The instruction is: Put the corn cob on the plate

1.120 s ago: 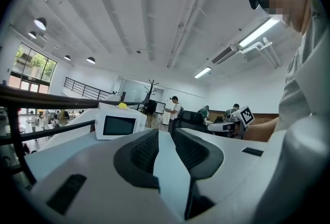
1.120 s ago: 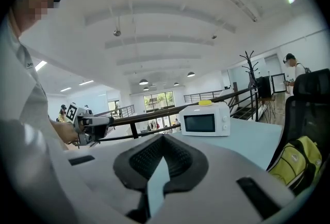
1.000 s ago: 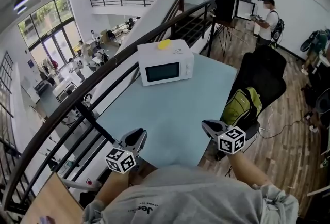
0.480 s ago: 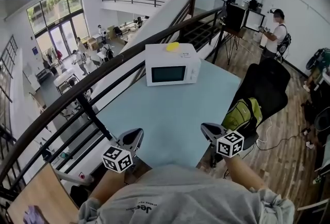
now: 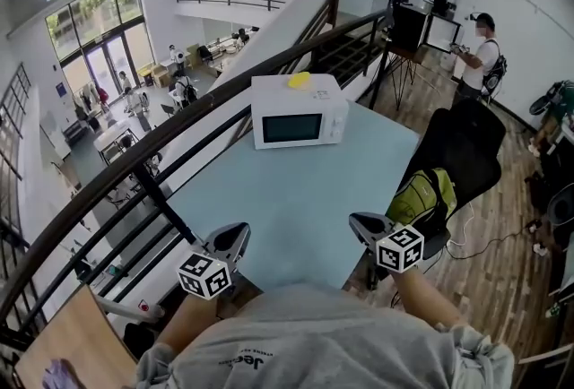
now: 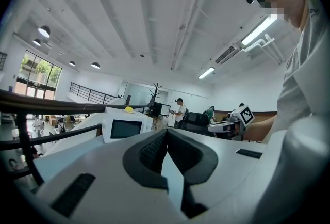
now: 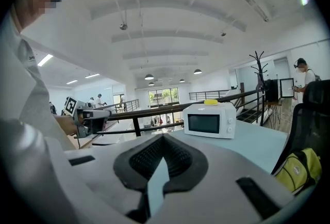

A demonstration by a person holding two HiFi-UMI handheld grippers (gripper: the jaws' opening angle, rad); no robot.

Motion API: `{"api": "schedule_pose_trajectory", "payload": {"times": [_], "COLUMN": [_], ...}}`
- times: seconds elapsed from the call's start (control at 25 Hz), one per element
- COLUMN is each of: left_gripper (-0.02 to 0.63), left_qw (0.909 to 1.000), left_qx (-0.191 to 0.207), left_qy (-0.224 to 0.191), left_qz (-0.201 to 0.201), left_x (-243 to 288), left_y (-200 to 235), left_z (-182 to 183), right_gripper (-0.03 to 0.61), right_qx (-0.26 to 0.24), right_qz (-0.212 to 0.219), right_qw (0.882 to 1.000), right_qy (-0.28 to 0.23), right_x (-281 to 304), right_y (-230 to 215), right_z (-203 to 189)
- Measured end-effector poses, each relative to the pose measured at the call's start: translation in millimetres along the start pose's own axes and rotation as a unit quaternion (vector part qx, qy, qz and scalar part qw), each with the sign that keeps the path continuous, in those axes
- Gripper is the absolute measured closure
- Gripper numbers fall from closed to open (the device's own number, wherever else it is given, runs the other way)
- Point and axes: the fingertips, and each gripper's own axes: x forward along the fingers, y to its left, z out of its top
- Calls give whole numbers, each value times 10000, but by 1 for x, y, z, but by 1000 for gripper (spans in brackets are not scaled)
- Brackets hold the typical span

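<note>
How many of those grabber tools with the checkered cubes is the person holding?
2. The left hand-held gripper hovers at the near left edge of the table, the right hand-held gripper at its near right edge. Both are shut and empty; no others show.

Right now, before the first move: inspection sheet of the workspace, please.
Surface: light blue table, holding only the microwave.
Job's things: no corn cob or plate seen; a small yellow object lies on top of the microwave, too small to identify.
Clutter: white microwave, door shut, at the table's far end.
Grippers: left tongs and right tongs both shut and empty, at the table's near edge.
Cables: a light cable on the floor beside the chair.
Surroundings: black railing along the table's left side; black chair with a green backpack on the right; a person standing farther back.
</note>
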Motion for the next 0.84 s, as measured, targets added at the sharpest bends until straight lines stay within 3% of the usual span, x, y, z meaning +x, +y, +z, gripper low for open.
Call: {"api": "schedule_pose_trajectory", "payload": {"times": [0.84], "left_gripper": [595], "left_qw": [10000], "left_qx": [-43], "left_qy": [75], "left_qz": [2], "left_x": [5], "left_y": [0], "left_z": [-3], "right_gripper": [563], "right_qx": [14], "right_qz": [64], "right_qw": [10000], "right_qy": [0], "right_x": [-3], "right_y": [-4], "right_z": [-3]}}
